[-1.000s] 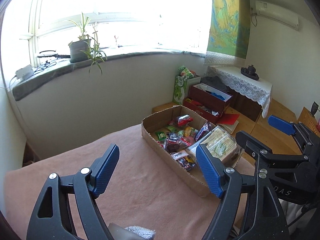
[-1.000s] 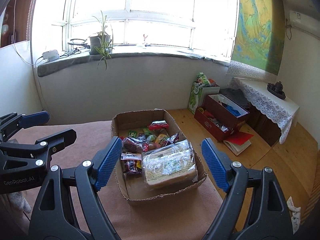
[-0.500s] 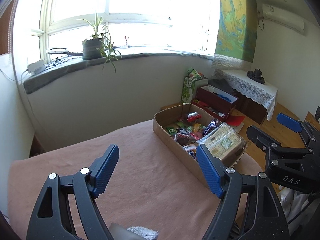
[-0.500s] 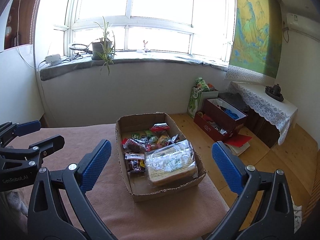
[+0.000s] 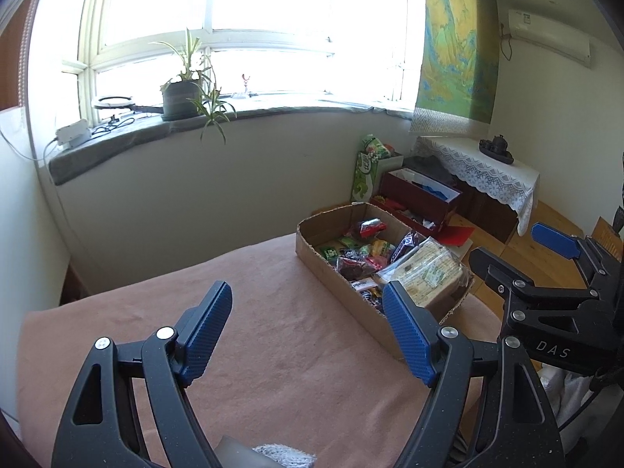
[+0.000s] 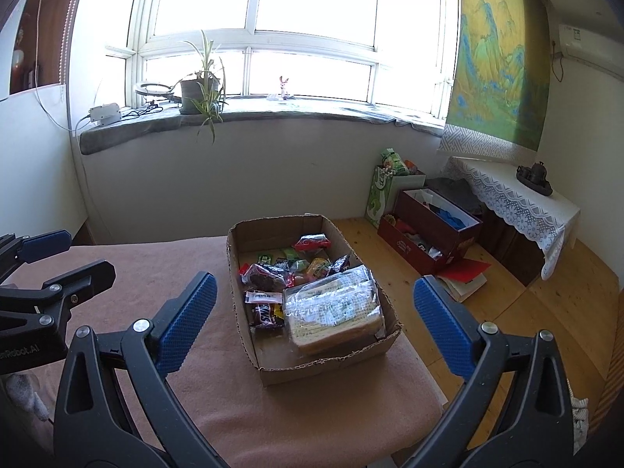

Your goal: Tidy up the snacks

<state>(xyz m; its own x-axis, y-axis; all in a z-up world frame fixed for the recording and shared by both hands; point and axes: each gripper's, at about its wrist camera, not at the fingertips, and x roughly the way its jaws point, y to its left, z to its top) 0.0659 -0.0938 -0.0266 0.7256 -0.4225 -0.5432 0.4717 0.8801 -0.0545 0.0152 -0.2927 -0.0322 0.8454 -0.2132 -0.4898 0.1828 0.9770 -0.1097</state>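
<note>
Right gripper (image 6: 312, 312): jaws just widened, gaping, empty | left gripper (image 5: 308, 327): apart, empty

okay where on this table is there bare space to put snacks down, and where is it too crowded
Free: the pink tablecloth between the cardboard box and the near edge, and the wide stretch left of the box, seen in the left wrist view. Crowded: inside the box, where the wrapped bread and small snack packets cover most of the floor.

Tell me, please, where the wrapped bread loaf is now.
In the right wrist view, the wrapped bread loaf lies inside the cardboard box, in its near right part, beside the Snickers bar.
</note>
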